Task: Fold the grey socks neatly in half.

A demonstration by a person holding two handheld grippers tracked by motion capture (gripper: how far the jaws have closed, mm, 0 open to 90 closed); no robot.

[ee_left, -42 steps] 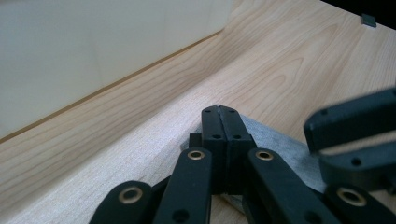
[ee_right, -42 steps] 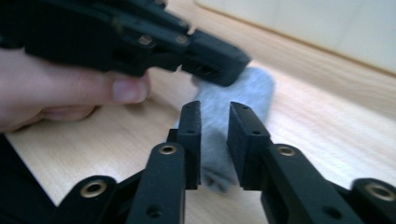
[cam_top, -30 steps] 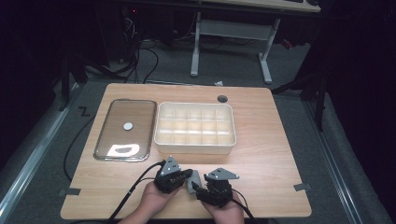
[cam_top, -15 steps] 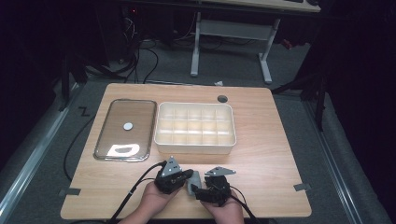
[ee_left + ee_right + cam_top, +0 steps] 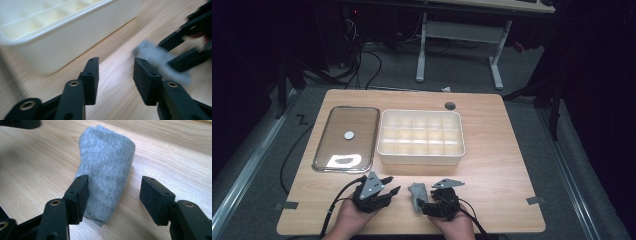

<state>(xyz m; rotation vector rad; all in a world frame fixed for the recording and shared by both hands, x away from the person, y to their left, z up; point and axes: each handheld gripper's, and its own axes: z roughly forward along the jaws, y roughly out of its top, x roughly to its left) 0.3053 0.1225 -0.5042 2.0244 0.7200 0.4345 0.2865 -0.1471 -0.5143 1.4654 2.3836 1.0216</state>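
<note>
My right gripper (image 5: 113, 195) has slid left to the grey sock (image 5: 106, 167) at the near edge, jaws spread around it, ready to pinch. My left gripper (image 5: 115, 75) waits beside it, spread, empty.
</note>
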